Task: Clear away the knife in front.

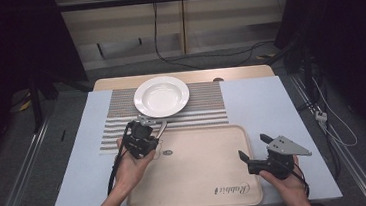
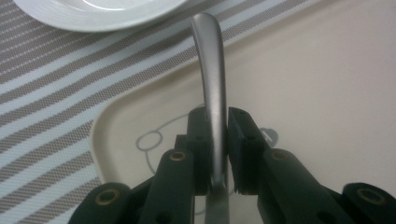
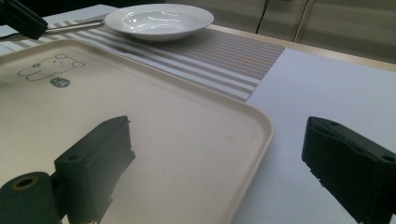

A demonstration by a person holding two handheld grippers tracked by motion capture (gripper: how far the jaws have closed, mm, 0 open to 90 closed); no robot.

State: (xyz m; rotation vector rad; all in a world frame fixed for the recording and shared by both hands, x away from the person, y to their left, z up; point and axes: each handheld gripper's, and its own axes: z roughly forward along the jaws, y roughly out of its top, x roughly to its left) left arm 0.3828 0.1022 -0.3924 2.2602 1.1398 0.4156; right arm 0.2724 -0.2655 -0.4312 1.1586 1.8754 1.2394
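Left gripper (image 1: 154, 128) clamps a metal utensil handle (image 2: 211, 79) at the tray's (image 1: 203, 181) 11 o'clock corner — handle points to 12, toward the plate (image 1: 162, 96). Right gripper (image 1: 255, 149) — jaws wide, empty, over the 3 o'clock rim.

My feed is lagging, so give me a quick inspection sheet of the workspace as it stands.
Surface: pale blue table, striped grey placemat, beige plastic tray.
Job's things: slim metal utensil handle; round white ceramic plate on the placemat.
Clutter: nothing seen.
Grippers: left hand-held gripper shut on the handle; right hand-held gripper open, straddling the tray's edge.
Cables: black cable trails from the left gripper.
Surroundings: dark room, floor cables.
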